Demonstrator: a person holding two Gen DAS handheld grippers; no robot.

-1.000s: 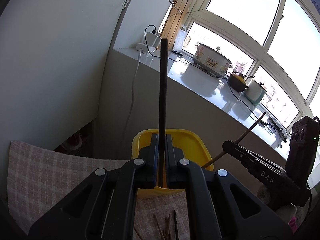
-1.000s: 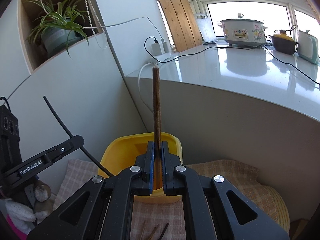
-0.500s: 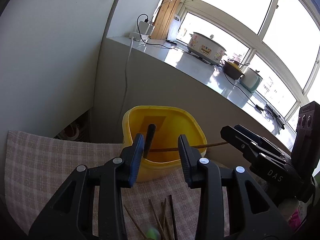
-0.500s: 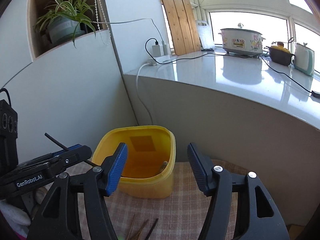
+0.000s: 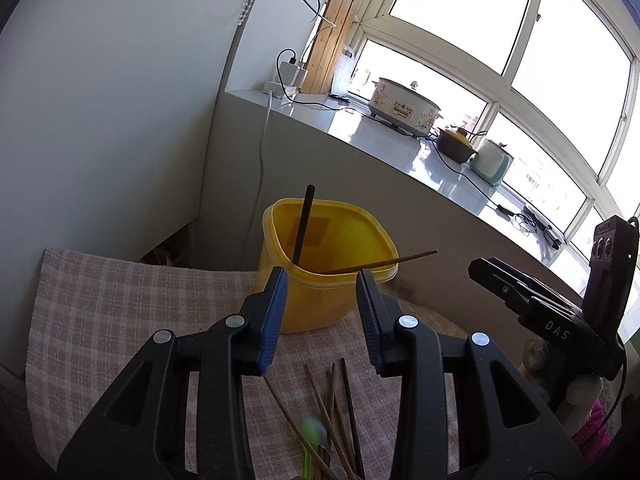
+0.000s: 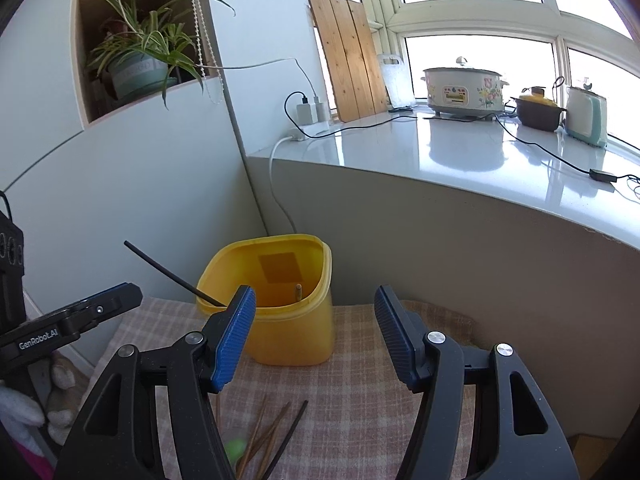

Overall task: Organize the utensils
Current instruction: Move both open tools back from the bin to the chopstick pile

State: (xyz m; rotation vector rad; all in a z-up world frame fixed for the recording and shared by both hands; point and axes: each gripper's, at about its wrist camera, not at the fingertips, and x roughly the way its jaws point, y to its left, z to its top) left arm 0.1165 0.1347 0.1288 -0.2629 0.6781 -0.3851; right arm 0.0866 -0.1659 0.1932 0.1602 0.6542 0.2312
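Chopsticks, one black point(image 5: 302, 226) and one brown point(image 5: 380, 263), now lean inside the yellow tub point(image 5: 320, 300) on the checked cloth point(image 5: 120, 320), where a second ago each stood clamped upright in a gripper. Left gripper point(image 5: 320, 316) and right gripper point(image 6: 314, 332) have since let go and drawn back, jaws apart and empty. More chopsticks point(image 5: 336, 412) lie loose on the cloth nearer the cameras, probably the next to be collected.

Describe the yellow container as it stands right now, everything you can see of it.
The yellow container looks like glossy plastic: a squarish tub with rounded corners, a rolled rim and no lid. It stands upright on the checked cloth below the white ledge. A black chopstick and a brown chopstick lean inside against its rim. Neither gripper touches it.
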